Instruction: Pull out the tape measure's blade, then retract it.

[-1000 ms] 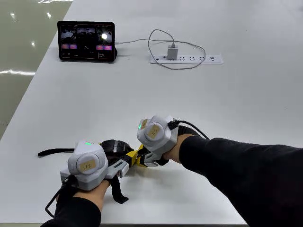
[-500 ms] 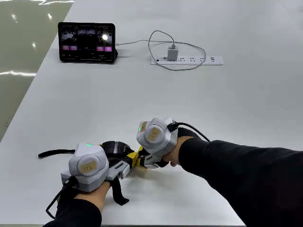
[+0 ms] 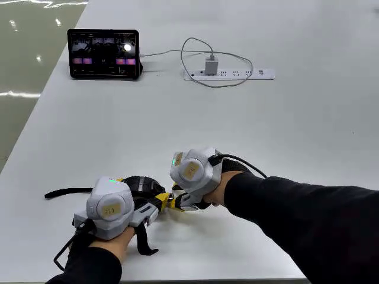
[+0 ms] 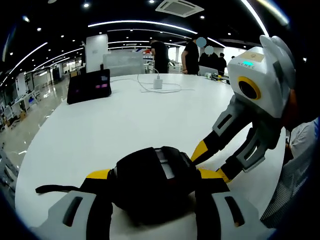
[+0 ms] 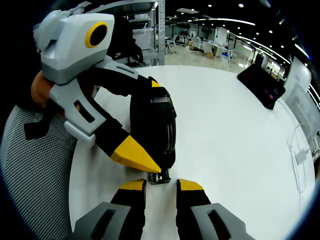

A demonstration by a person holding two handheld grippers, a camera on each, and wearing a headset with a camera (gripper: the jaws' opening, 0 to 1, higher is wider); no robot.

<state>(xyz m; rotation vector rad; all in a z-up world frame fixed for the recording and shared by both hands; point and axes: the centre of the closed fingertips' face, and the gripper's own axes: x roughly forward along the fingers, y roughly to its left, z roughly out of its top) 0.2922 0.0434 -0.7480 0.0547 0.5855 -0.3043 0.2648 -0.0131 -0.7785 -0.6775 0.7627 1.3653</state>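
A black tape measure (image 3: 139, 184) lies on the white table (image 3: 266, 130) near its front edge. My left gripper (image 3: 153, 204) is shut on its body (image 4: 152, 182), one yellow-tipped jaw on each side. The right gripper (image 3: 177, 200) faces it from the right, and its fingers (image 4: 202, 150) reach in beside the case. In the right gripper view the metal blade hook (image 5: 160, 177) sits at the case's bottom edge, just ahead of my right gripper (image 5: 161, 184). Its jaws stand a little apart with nothing between them. A black strap (image 3: 65, 192) trails left from the case.
A tablet (image 3: 103, 53) stands at the back left. A white power strip (image 3: 231, 74) with a charger and looped cable lies behind the middle. The table's left edge drops to a glossy floor. People stand far behind the table in the left gripper view.
The right gripper has edged slightly left and down towards the tape measure's front. The left gripper keeps its hold. The head camera has shifted a little.
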